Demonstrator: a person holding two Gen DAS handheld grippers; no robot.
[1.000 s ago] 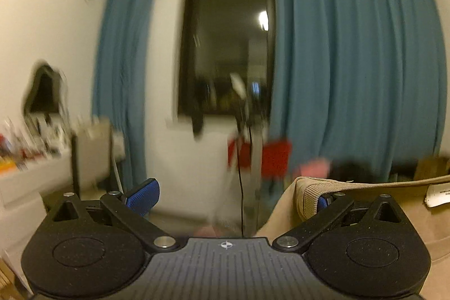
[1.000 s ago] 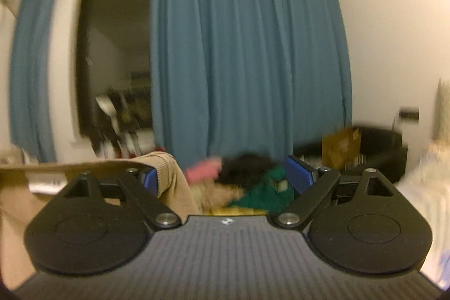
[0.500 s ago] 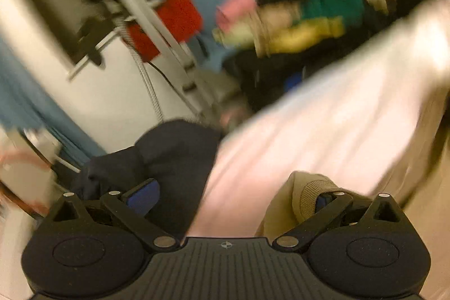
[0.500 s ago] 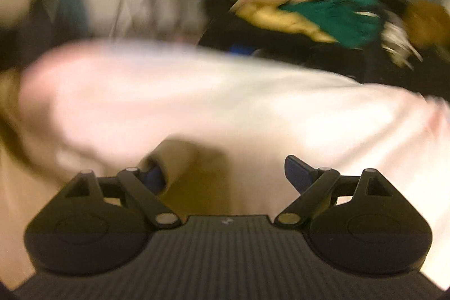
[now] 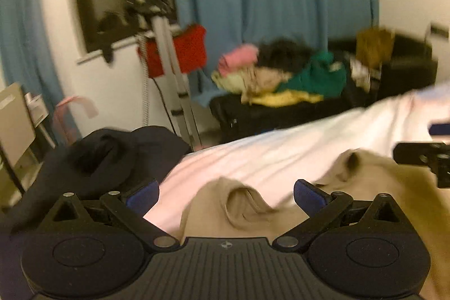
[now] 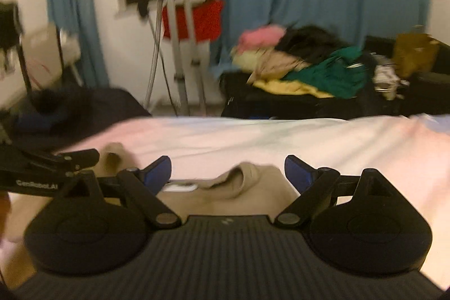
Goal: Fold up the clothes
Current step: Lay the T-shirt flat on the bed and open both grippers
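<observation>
With both grippers' jaws apart over the tan sweater (image 5: 365,187) on the bed (image 6: 253,137), grip its seemingly bunched edge squarely.

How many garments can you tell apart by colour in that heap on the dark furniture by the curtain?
Heap on the dark furniture, as far as the blur allows:
Pink: 1
Black: 1
Green: 1
Yellow: 1
Beige: 1
Total: 5 colours; some may be parts of one garment.
</observation>
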